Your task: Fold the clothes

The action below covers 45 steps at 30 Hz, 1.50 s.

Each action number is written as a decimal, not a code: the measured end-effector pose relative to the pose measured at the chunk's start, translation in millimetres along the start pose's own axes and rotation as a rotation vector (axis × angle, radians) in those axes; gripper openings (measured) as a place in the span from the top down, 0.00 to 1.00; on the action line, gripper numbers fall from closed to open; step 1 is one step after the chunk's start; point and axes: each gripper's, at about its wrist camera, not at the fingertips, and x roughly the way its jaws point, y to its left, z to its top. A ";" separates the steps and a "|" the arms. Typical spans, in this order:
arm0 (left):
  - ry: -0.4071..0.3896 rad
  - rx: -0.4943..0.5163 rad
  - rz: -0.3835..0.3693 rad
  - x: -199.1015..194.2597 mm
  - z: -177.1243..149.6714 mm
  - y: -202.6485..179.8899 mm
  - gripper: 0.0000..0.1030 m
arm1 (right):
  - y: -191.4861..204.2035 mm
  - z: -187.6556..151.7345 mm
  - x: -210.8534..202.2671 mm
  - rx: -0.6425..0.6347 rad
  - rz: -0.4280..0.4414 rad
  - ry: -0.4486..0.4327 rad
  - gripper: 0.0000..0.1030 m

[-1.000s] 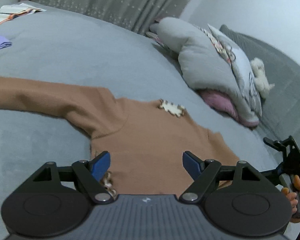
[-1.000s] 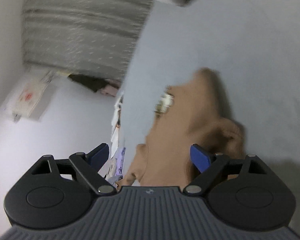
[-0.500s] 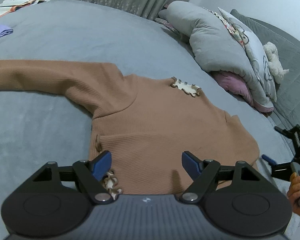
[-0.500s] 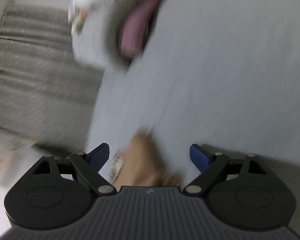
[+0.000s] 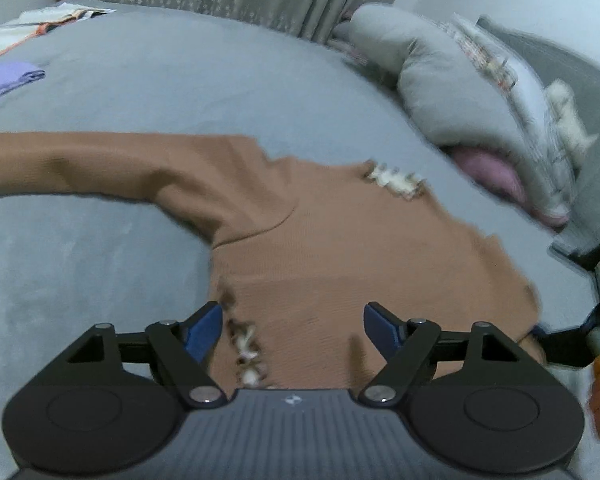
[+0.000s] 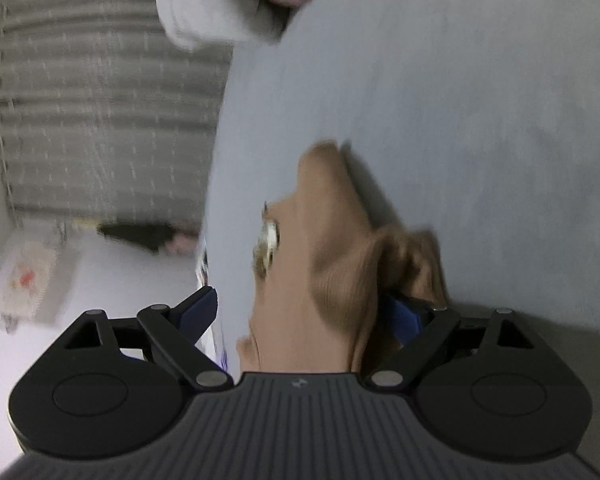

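A brown ribbed knit sweater (image 5: 340, 248), spread on the grey bed (image 5: 180, 92), is straddled by the left claw (image 5: 293, 330), parted but just narrowing; the right claw (image 6: 300, 316), open, is set over its bunched edge.

A grey bed (image 5: 148, 92) carries everything; a brown sweater (image 5: 340, 248) lies spread flat on it, one sleeve stretched out to the left; a folded lilac garment (image 5: 8, 78) lies at the far left edge; grey pillows (image 5: 452, 88) are piled far right
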 end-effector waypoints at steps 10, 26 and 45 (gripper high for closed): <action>-0.010 0.229 0.160 3.2 -13.1 -26.2 0.80 | -4.0 33.8 10.5 -0.024 -0.056 -0.122 0.33; -0.033 -0.001 0.173 -28.5 13.3 21.2 0.75 | 70.9 28.6 -26.7 -0.576 -0.165 -0.197 0.00; -0.388 -0.907 0.183 -59.4 27.4 251.2 0.23 | 45.8 -4.6 72.0 -0.500 -0.179 0.192 0.00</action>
